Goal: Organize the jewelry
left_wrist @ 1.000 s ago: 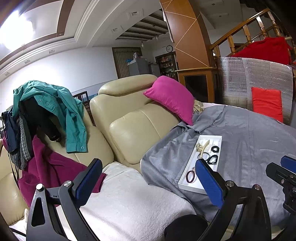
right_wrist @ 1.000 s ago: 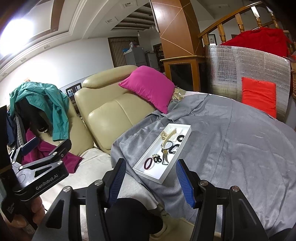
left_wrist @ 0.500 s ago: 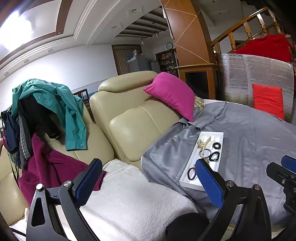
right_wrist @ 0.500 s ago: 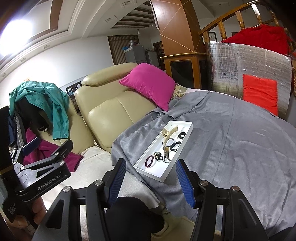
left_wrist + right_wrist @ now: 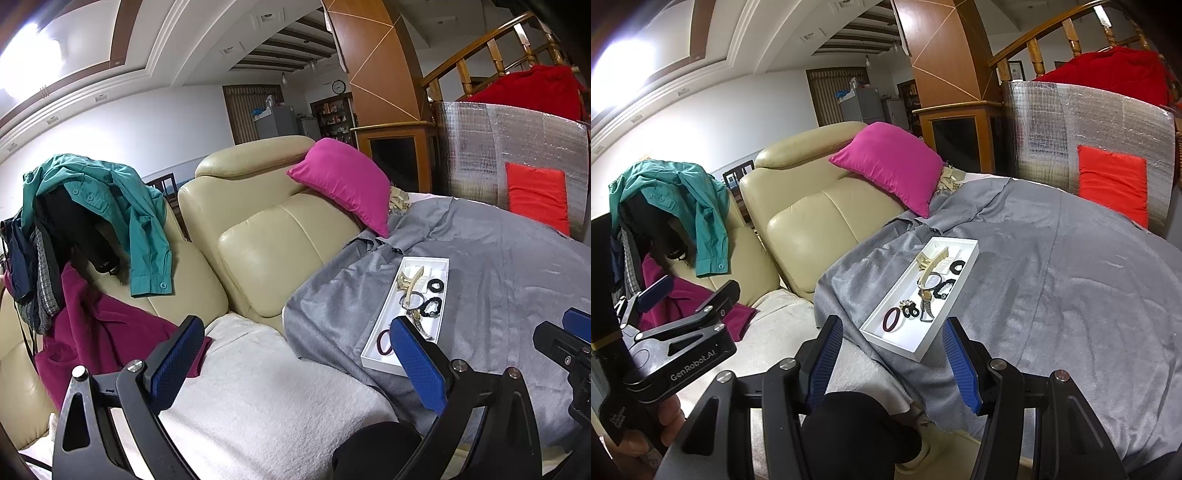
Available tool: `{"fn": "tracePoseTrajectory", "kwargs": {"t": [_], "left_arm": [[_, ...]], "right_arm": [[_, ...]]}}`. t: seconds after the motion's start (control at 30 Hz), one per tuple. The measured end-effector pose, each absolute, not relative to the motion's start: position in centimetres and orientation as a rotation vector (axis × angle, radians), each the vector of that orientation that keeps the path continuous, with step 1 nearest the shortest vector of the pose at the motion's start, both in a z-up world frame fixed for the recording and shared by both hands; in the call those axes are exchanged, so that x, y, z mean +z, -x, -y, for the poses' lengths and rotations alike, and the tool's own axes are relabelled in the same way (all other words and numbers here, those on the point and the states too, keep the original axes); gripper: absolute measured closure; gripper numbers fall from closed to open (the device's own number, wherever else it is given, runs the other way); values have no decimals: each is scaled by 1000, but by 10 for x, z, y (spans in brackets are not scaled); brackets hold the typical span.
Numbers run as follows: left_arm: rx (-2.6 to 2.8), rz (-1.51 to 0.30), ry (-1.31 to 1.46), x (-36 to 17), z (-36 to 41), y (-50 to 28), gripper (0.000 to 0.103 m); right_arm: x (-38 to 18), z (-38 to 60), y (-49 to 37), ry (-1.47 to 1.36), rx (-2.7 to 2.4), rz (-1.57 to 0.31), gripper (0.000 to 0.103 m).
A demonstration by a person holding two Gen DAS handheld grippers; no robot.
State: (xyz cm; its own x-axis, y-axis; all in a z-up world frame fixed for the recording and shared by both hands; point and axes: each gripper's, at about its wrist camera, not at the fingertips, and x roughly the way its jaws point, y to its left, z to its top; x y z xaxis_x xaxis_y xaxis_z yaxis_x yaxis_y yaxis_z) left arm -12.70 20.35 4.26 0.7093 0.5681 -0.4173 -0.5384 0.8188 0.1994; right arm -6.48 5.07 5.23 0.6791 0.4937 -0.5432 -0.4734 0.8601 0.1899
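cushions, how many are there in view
2. A pink cushion leans on the cream sofa back; a red cushion stands against the silver foil panel. Others may be hidden under clothes.

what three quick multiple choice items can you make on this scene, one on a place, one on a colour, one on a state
1. Where does the white tray lie?
A. on the grey blanket
B. on the sofa backrest
C. on the floor

2. What colour is the pillow leaning on the sofa?
A. green
B. pink
C. yellow

3. How does the right tool stand?
A. shut on a hair tie
B. shut on the tray
C. open and holding nothing

Answers:
1. A, the tray rests flat on the grey blanket spread beside the sofa.
2. B, the pillow is bright pink against the cream leather.
3. C, its blue fingers stand wide apart short of the tray, with nothing between them; the left tool is open as well.
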Motion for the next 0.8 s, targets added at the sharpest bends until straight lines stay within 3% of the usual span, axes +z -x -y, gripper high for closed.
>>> {"fn": "tracePoseTrajectory", "kwargs": {"t": [0.8], "left_arm": [[625,-536,-91,27,-224,102,3]], "right_arm": [[37,-69,31,-42,541,-639,43]]}}
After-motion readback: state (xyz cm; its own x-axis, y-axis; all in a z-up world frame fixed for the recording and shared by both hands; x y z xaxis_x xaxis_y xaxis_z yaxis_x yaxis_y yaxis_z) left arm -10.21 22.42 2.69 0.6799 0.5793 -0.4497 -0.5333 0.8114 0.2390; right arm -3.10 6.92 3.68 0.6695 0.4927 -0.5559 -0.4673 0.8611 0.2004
